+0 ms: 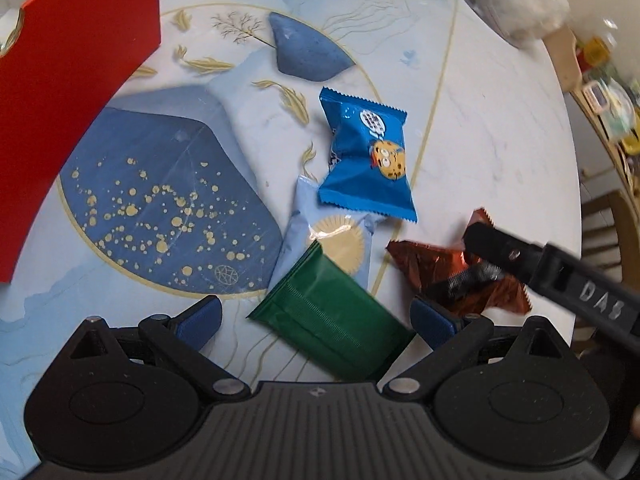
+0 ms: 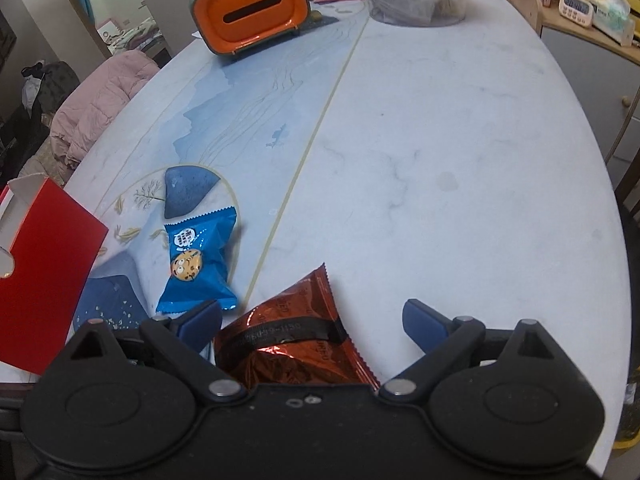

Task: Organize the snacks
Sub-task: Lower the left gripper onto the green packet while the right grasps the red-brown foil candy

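Green packet (image 1: 332, 312) lies flat between the left gripper's (image 1: 316, 318) wide-apart jaws, untouched. Brown foil packet (image 2: 292, 336) sits between the right gripper's (image 2: 312, 320) released jaws. Just beyond both, a blue cookie packet (image 1: 368, 160) rests on the tabletop (image 2: 440, 160); red box (image 1: 68, 92) stands farther left.

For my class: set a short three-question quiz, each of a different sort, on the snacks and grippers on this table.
1. True or false: the green packet lies between the open left gripper's fingers.
2. Which packet does the right gripper straddle? A blue cookie packet; B copper-red foil packet; C red box.
3. Fill in: the green packet overlaps the pale blue ____.

Key: 1 true; 2 B; 3 packet.
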